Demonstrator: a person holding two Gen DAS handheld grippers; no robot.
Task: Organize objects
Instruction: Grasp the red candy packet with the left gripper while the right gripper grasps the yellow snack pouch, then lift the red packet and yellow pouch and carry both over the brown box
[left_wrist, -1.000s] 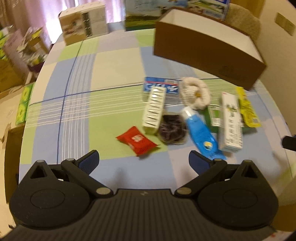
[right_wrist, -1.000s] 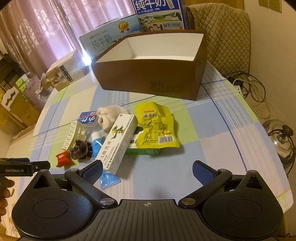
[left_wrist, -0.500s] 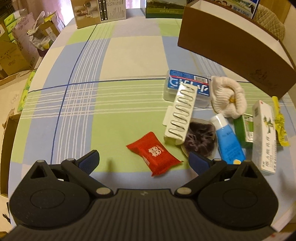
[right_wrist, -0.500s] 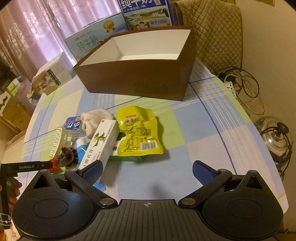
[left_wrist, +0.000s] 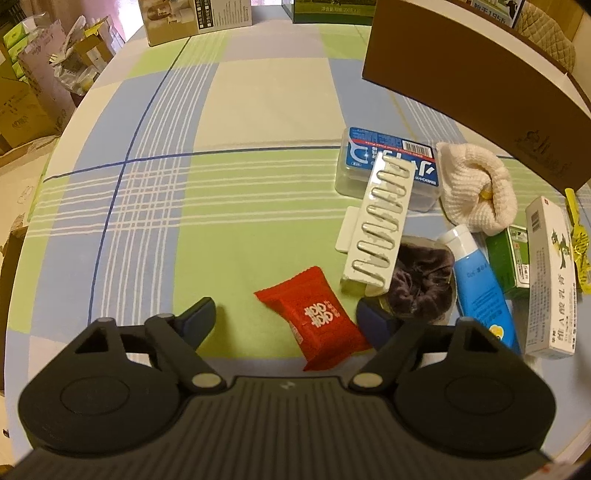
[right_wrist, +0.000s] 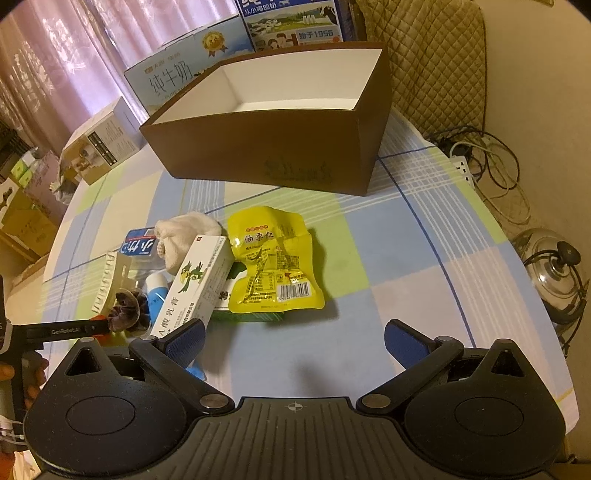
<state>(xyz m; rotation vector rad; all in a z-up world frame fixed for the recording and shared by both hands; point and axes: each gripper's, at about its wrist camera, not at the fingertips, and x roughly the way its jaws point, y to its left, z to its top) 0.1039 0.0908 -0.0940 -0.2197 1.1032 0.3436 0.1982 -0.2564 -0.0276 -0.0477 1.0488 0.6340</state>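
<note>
The left claw (left_wrist: 286, 314) is tilted steeply down over the counter (left_wrist: 221, 229), its jaws just narrowed around the red packet (left_wrist: 314, 317) at lower centre, not yet pressed on it. The right claw (right_wrist: 293, 338) is held wide open and empty, below the yellow pouch (right_wrist: 275, 266).

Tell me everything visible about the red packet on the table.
The red packet is a small glossy pillow-style wrapper with crimped ends and a white double-character mark. It lies flat and slanted on the green check of the tablecloth, sealed, between the closing left tongs, whose pads do not yet press it.
</note>
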